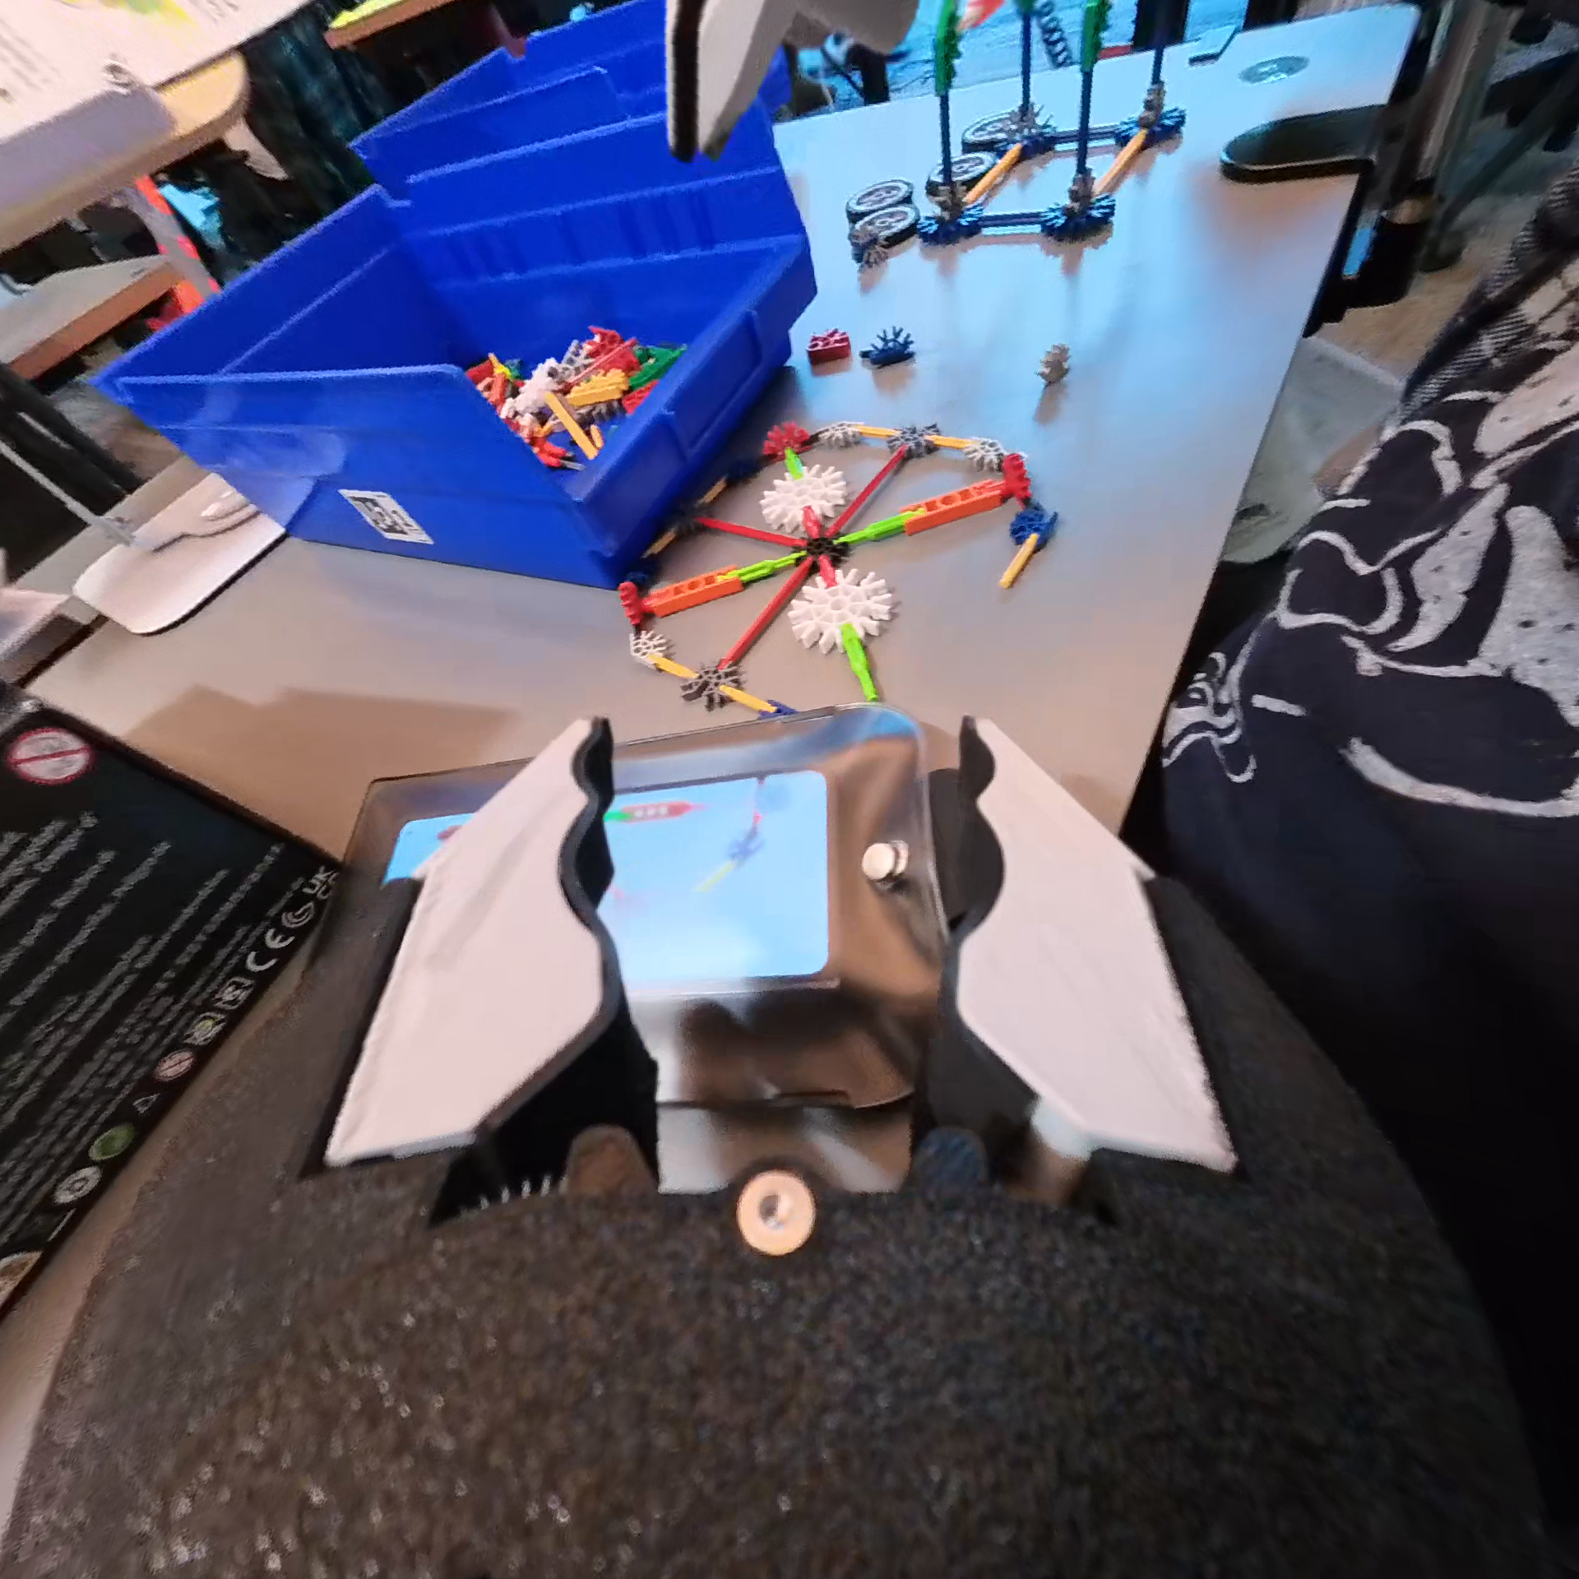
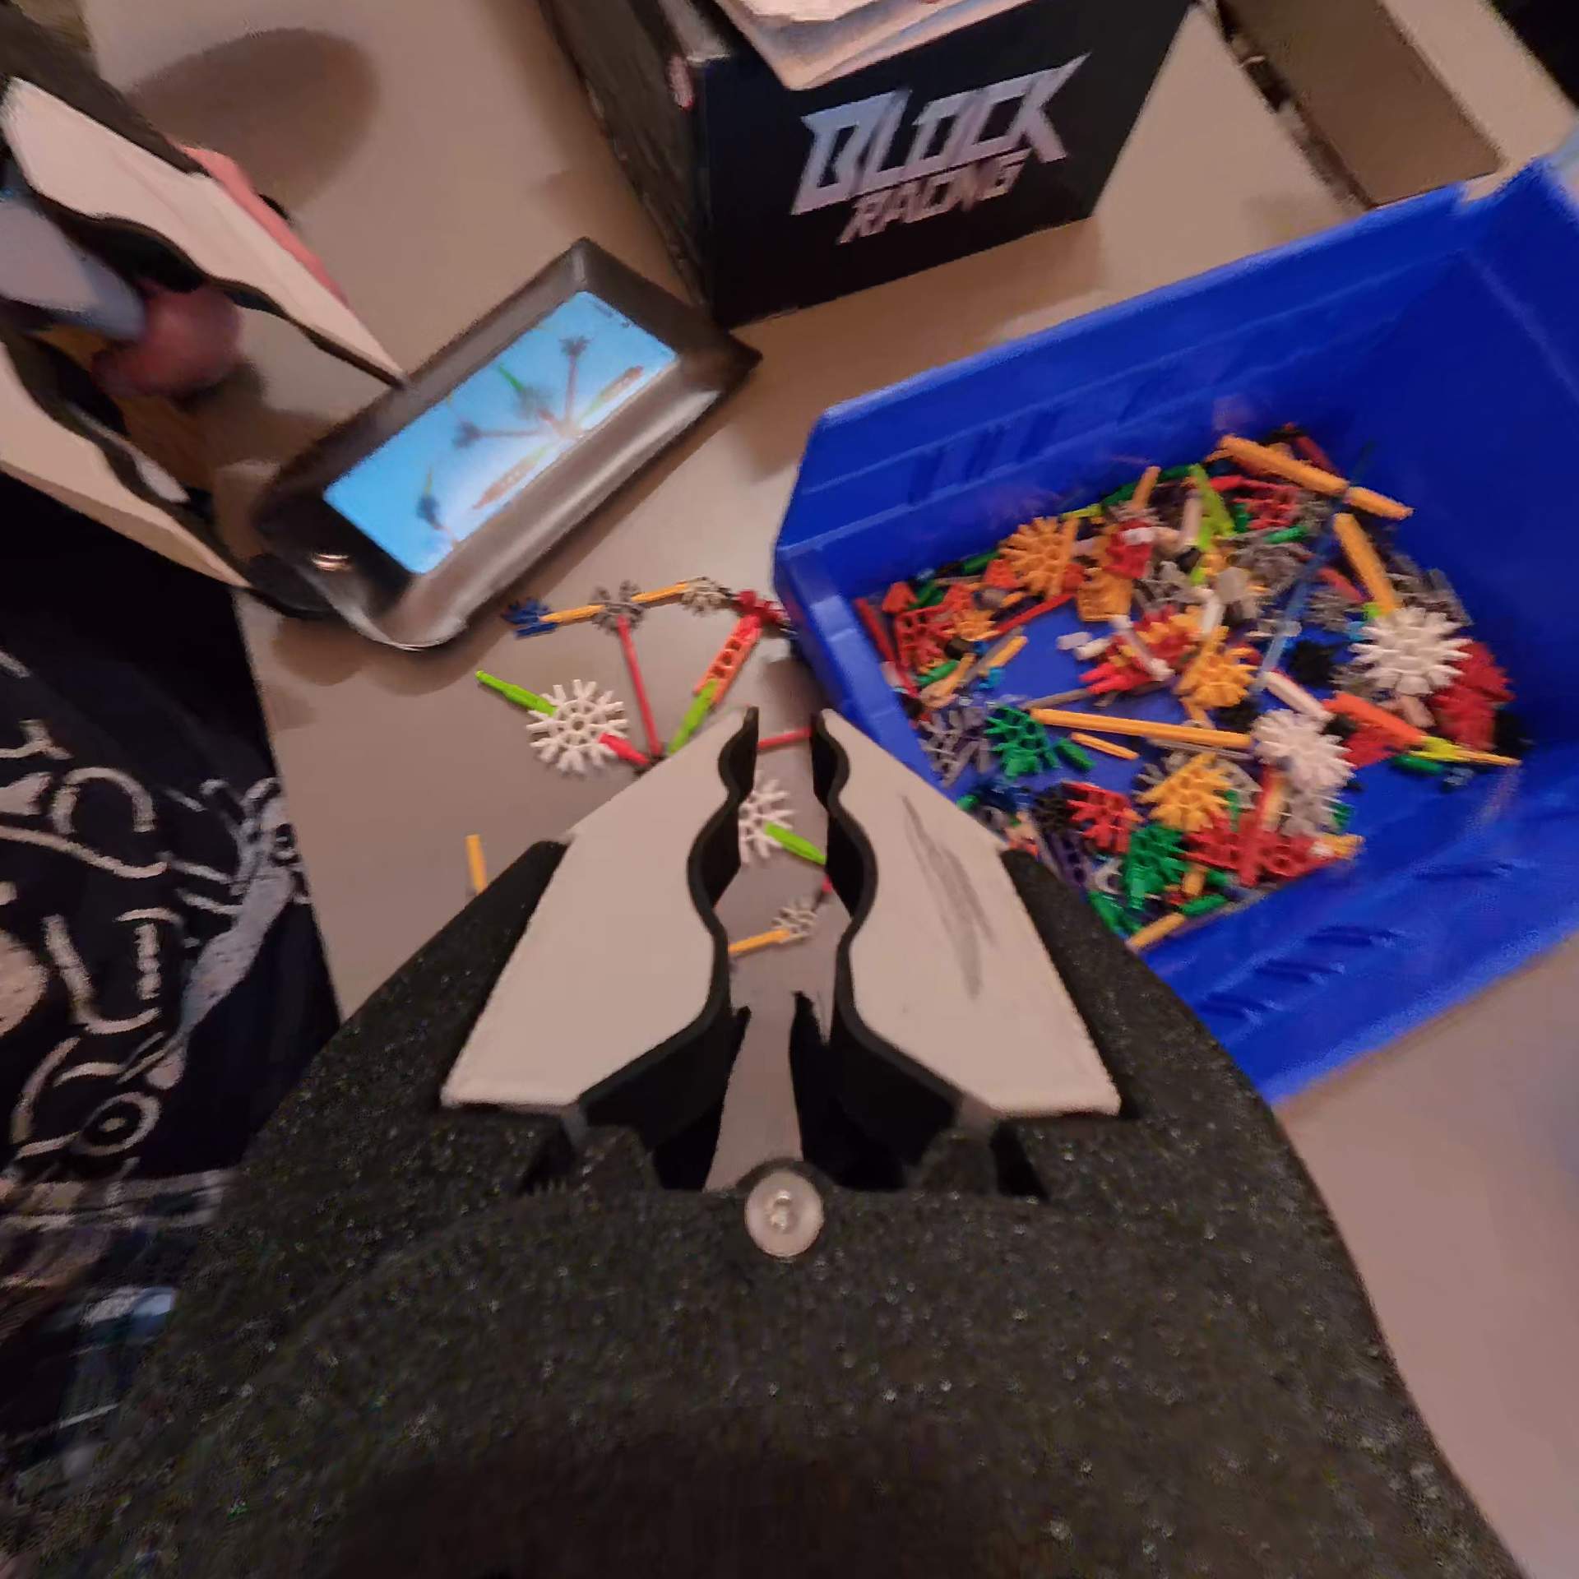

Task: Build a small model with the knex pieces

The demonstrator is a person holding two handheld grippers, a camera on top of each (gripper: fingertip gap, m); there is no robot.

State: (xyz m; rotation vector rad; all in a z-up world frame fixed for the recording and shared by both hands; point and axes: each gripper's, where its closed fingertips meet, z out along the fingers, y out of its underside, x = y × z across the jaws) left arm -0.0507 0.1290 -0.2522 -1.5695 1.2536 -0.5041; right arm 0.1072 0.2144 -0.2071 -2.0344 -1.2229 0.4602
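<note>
Left gripper (image 1: 782,863): jaws held wide, poised over lit phone (image 1: 726,871), nothing gripped. Right gripper (image 2: 782,769): jaws narrowed, empty, positioned above flat rod-and-connector wheel (image 2: 649,683), just left of blue parts bin (image 2: 1410,1017). Upright rod frame (image 1: 1059,171) noted far on table (image 1: 1153,427).

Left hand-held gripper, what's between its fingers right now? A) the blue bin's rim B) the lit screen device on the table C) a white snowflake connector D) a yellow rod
B: the left hand-held gripper sits open with its fingers either side of the lit screen device on the table, not clamped on it.
</note>
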